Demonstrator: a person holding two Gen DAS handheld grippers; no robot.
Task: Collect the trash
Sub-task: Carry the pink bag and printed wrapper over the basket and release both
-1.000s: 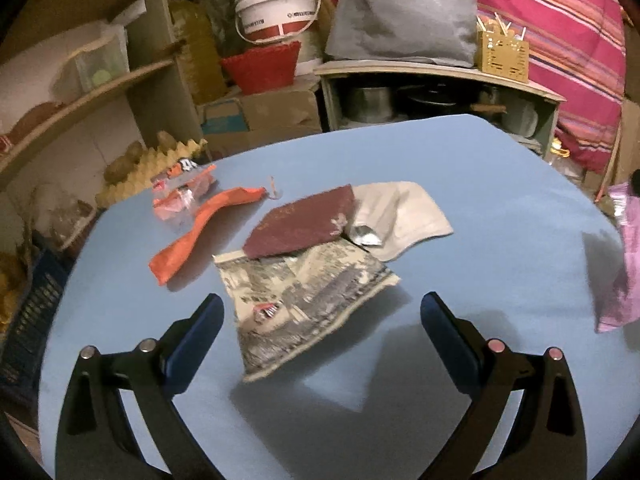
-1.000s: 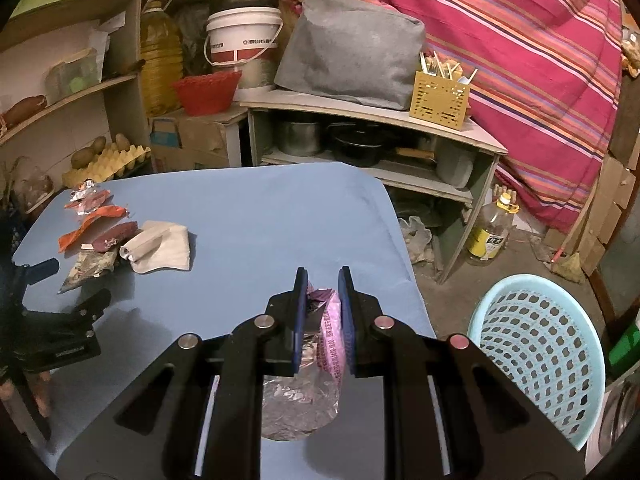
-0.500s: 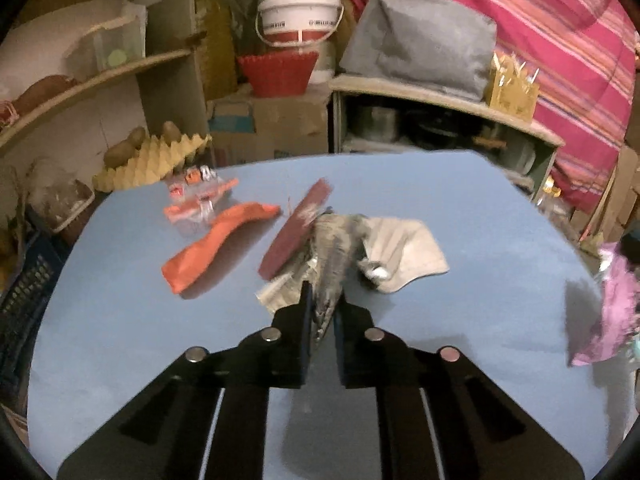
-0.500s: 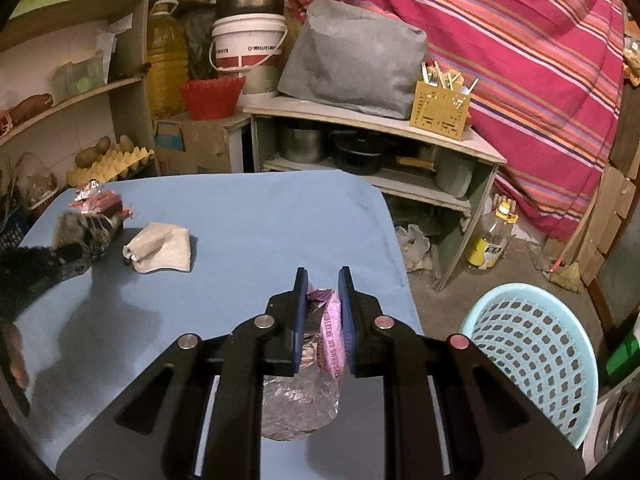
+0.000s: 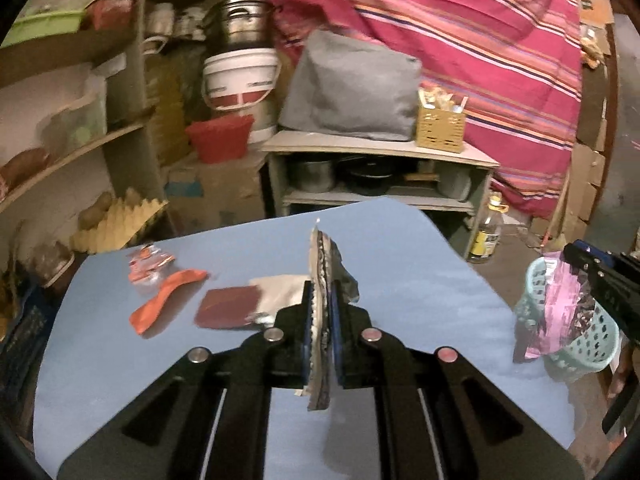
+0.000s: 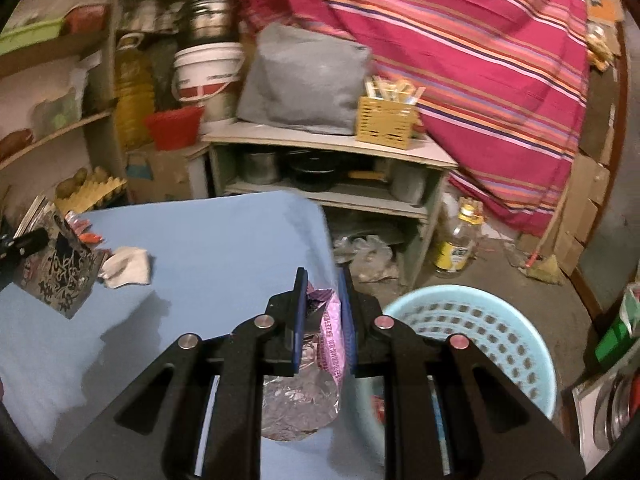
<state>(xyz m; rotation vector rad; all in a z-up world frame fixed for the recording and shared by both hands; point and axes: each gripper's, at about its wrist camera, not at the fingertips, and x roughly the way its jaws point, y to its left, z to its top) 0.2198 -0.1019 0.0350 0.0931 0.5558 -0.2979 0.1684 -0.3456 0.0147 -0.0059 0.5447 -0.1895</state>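
My left gripper is shut on a black-and-white patterned wrapper and holds it edge-on above the blue table; the wrapper also shows in the right wrist view. My right gripper is shut on a pink foil wrapper, held at the table's right edge beside a light-blue basket. That pink foil wrapper and the basket also show in the left wrist view. On the table lie a maroon packet, an orange wrapper, a small red wrapper and a white cloth-like piece.
Shelves with jars and an egg tray stand to the left. A low cabinet with pots, a grey bag and a yellow basket stands behind the table. A bottle stands on the floor by a striped curtain.
My left gripper closed on the patterned wrapper and lifted it off the table. My right gripper carried the pink foil wrapper rightward, to beside the basket.
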